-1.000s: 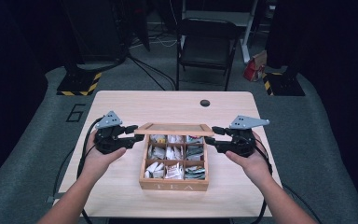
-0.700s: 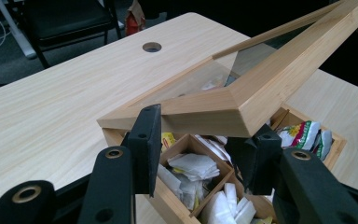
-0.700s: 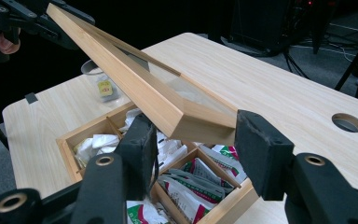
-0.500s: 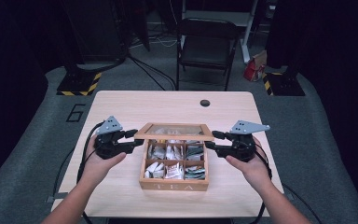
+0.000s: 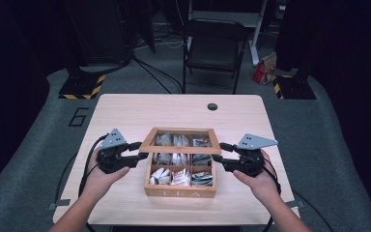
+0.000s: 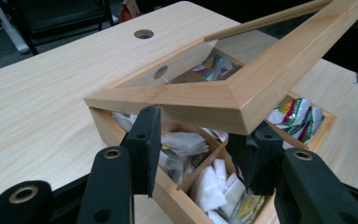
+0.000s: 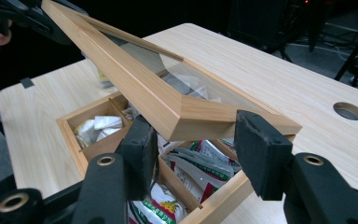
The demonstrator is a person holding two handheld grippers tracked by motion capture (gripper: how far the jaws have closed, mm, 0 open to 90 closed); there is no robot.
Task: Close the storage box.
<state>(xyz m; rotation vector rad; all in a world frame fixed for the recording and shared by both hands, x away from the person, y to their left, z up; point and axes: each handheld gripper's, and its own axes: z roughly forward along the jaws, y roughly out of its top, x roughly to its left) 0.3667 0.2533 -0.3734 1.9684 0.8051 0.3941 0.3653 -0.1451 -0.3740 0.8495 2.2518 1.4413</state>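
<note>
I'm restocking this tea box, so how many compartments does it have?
6 compartments in the tea box, in two rows of three: the near row lies uncovered, the far row sits beneath the half-raised glass lid.

One wooden tea box (image 5: 179, 191) stands on one light wooden table (image 5: 125, 111), with one glass-paned lid (image 5: 180, 140) on it. The box is split into six compartments, three in the near row and three in the far row, all holding tea bags too jumbled to count. Two grippers are present, the left gripper (image 5: 137, 151) and the right gripper (image 5: 218, 152). The table has one round cable hole (image 5: 212, 106). One folding chair (image 5: 213, 43) stands on the far side.
</note>
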